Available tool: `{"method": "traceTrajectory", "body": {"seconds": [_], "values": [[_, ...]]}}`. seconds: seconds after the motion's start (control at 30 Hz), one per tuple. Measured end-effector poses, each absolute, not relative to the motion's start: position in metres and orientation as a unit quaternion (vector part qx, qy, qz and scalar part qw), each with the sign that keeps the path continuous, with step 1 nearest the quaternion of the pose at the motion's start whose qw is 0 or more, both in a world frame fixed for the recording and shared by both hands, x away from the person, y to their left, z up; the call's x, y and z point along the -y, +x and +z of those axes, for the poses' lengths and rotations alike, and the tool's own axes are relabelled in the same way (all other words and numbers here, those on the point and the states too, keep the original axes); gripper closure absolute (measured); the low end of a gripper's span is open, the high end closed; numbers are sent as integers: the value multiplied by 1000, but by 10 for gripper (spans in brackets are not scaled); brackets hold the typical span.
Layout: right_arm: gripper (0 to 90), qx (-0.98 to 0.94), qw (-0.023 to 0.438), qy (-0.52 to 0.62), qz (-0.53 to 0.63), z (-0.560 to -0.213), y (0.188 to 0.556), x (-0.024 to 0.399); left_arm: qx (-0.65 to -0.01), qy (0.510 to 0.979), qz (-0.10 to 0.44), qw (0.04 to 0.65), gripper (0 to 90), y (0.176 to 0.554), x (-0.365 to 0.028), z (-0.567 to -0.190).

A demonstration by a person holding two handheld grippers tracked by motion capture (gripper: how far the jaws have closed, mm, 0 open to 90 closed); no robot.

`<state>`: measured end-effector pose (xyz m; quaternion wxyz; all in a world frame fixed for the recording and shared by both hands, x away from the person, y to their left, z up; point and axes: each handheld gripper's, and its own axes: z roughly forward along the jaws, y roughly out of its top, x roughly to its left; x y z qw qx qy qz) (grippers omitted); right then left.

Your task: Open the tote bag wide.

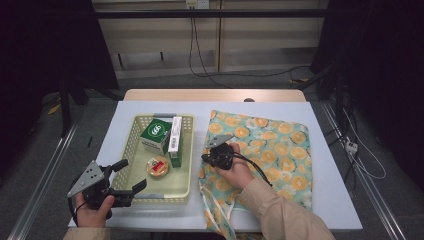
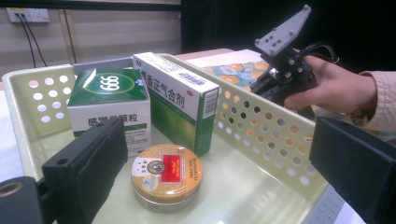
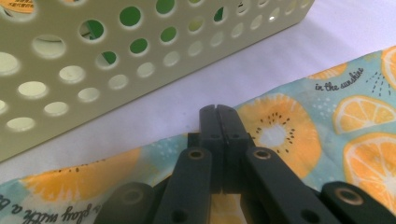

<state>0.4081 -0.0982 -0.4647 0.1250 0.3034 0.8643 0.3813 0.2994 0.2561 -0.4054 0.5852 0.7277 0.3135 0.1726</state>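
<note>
Nearest you, your left gripper (image 1: 131,176) hangs wide open and empty over the near rim of the basket (image 1: 185,150). Your right gripper (image 3: 218,112) is pressed shut at the left edge of the fruit-print cloth bag (image 1: 280,145) lying right of the basket. Whether fabric is actually pinched between the pads, you can't tell. The bag looks light, limp and prone to slip, so grip a hem fold. Farther in, the tin (image 2: 166,173) and boxes (image 2: 177,100) hide part of the basket floor.
</note>
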Motion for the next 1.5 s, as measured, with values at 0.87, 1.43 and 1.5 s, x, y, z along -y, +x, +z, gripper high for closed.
{"method": "traceTrajectory", "body": {"seconds": [0.87,1.43,1.5], "values": [[900,-801,160,407,409,-423,496,155,-319,720,176,591,42,298,-258,-402],[523,-830,81,346,430,-427,443,184,-323,722,165,589,41,297,-259,-407],[431,-836,77,340,424,-426,427,191,-322,724,164,587,42,296,-259,-408]]}}
